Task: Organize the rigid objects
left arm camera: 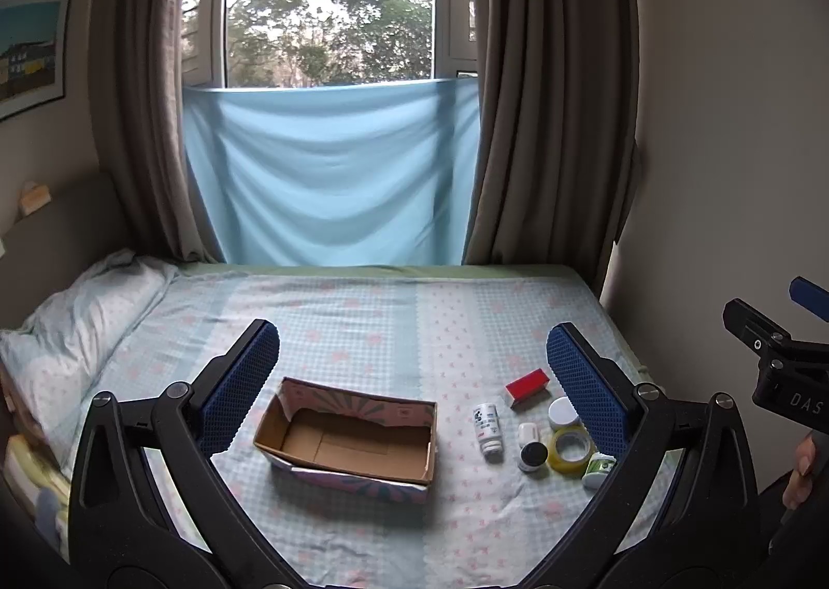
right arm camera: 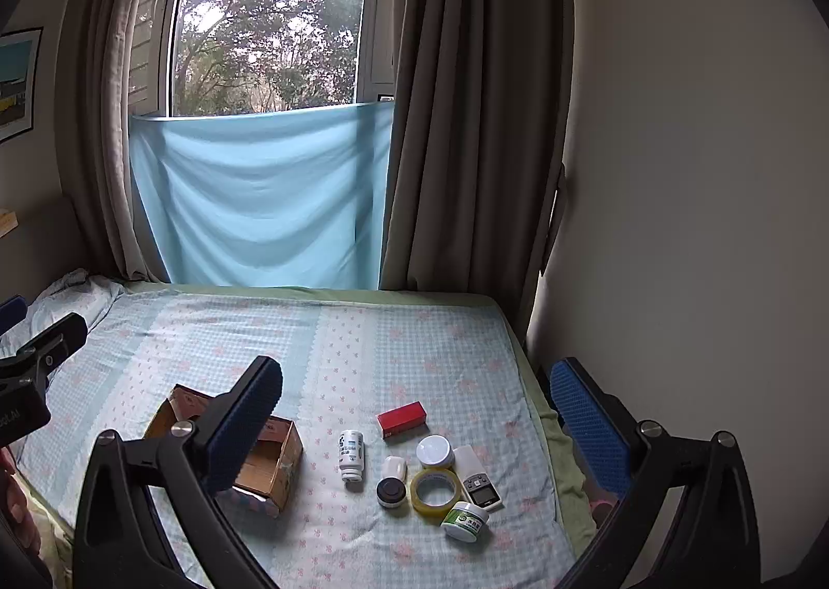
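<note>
Gripper (right arm camera: 414, 397) finger over box (right arm camera: 269, 459)

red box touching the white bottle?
Apart. The right wrist view shows a strip of bare bedsheet between the red box and the white bottle.

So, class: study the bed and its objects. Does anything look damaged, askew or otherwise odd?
The cardboard box looks rough: its near rim is torn and jagged and its end flap bent, and it sits skewed to the bed's edge. The white bottle lies on its side. Nothing has spilled.
</note>
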